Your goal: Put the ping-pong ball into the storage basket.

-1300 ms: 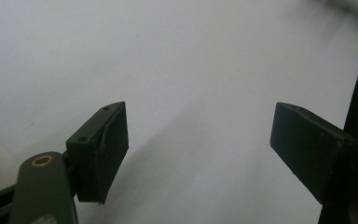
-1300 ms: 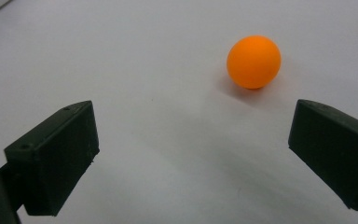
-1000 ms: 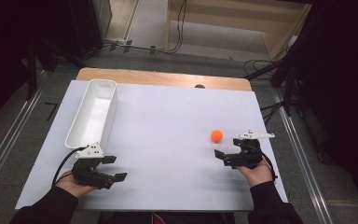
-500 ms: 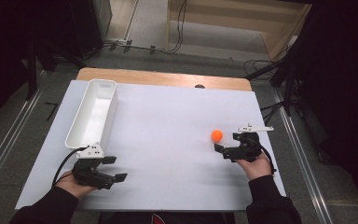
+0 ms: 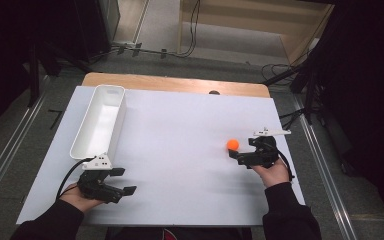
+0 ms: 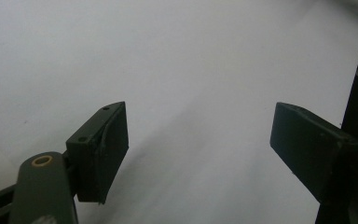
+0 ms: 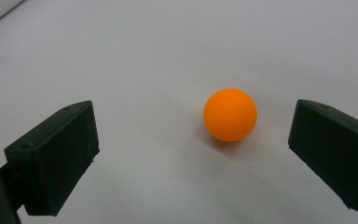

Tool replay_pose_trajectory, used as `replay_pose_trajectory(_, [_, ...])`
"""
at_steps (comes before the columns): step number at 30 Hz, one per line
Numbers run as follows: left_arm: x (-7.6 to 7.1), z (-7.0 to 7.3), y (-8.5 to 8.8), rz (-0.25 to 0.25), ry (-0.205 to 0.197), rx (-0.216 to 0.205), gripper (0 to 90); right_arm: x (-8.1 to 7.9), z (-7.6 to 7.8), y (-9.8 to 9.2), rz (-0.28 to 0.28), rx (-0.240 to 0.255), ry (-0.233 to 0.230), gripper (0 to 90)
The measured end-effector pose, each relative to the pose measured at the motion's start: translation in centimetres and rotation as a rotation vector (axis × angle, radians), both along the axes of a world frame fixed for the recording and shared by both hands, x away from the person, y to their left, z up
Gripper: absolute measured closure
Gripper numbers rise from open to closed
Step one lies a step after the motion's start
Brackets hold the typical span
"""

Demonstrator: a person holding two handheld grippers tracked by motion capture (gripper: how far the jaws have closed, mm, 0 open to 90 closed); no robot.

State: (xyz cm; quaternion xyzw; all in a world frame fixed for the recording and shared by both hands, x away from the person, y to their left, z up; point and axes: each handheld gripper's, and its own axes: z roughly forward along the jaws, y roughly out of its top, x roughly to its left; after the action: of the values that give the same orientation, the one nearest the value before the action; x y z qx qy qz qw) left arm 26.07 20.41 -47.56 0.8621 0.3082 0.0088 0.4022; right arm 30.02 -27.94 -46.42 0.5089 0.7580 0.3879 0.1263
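A small orange ball (image 5: 233,144) lies on the white tabletop (image 5: 180,130) at the right. My right gripper (image 5: 241,150) is just right of it, low over the table and pointing left. In the right gripper view the ball (image 7: 230,115) sits a little ahead of the open jaws, right of their centre, and my right gripper (image 7: 193,123) touches nothing. At the near left, a hand holds my left gripper (image 5: 124,181) open over bare table. The left gripper view has my left gripper (image 6: 200,123) with only white surface between its jaws.
A long white bin (image 5: 117,125) stands at the far left, reaching from the back of the table to just beyond the left gripper. A wooden strip (image 5: 175,84) runs along the table's far edge. Cables and dark floor lie beyond the table.
My right gripper has moved away from the person and closer to the orange ball. The ball and the left gripper have stayed where they were.
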Motion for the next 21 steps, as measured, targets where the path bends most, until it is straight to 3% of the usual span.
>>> replay_pose_trajectory(20, [0.0,-0.1,-0.1,-0.008,0.002,0.0,19.8,2.4,0.3,0.3,-0.007,-0.018,0.012,0.6])
replay_pose_trajectory(21, [0.0,-0.1,-0.1,-0.008,0.003,0.0,19.8,2.6,0.3,0.4,-0.011,-0.011,0.029,0.6])
